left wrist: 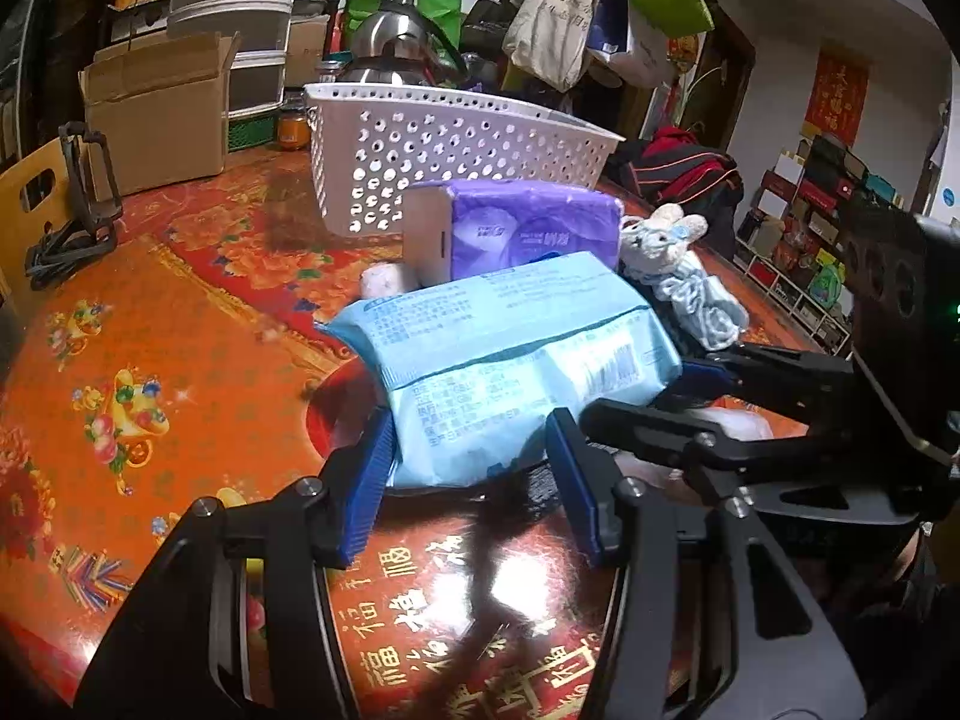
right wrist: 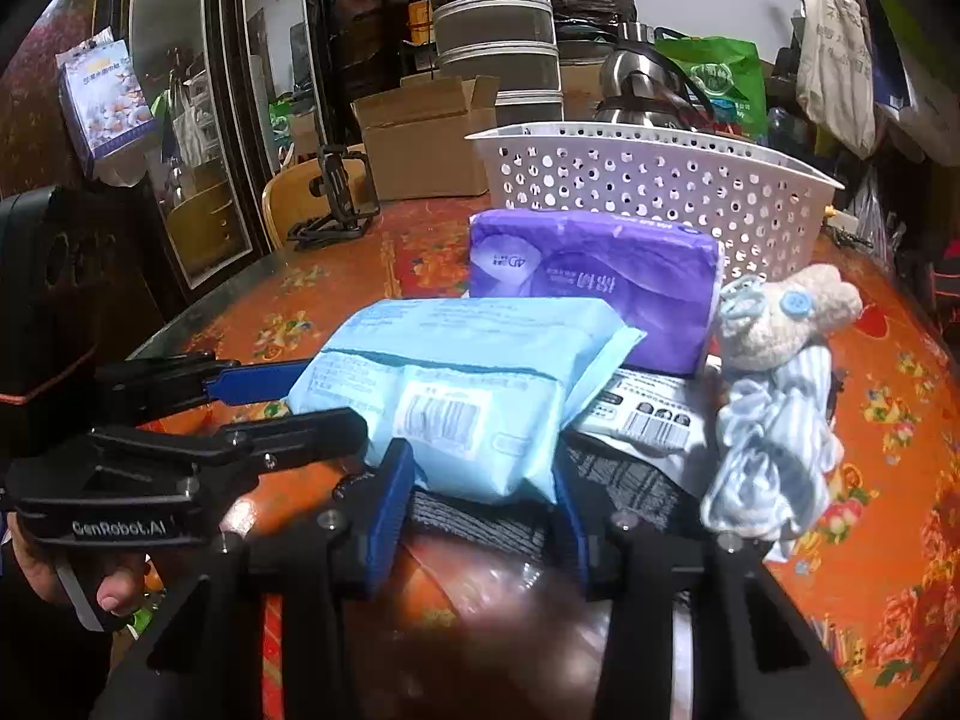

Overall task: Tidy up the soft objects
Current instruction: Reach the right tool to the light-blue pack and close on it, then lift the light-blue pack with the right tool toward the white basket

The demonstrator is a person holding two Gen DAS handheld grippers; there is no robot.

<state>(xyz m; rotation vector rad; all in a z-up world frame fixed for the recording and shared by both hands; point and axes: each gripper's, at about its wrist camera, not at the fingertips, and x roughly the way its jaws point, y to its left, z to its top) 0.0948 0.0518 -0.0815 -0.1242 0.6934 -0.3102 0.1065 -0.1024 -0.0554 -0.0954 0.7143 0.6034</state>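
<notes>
A light blue soft pack (left wrist: 510,348) (right wrist: 456,384) lies lengthwise between my two grippers. My left gripper (left wrist: 471,468) (right wrist: 324,396) has its blue pads pressed on one end of the pack. My right gripper (right wrist: 480,498) (left wrist: 678,390) is clamped on the other end. Behind it stands a purple soft pack (left wrist: 534,228) (right wrist: 594,282). Beside that is a plush bunny in blue striped cloth (left wrist: 660,234) (right wrist: 780,318). A grey knitted cloth (right wrist: 480,522) and a white barcoded pack (right wrist: 648,414) lie under the blue pack. The white perforated basket (left wrist: 444,144) (right wrist: 648,186) stands further back.
The table has a red and orange flowered cover (left wrist: 150,360). A cardboard box (left wrist: 156,114), a black folding stand (left wrist: 84,192) and a steel kettle (left wrist: 390,42) stand at the back. A small beige box (left wrist: 427,234) leans on the purple pack. A hand (right wrist: 90,588) holds the left gripper.
</notes>
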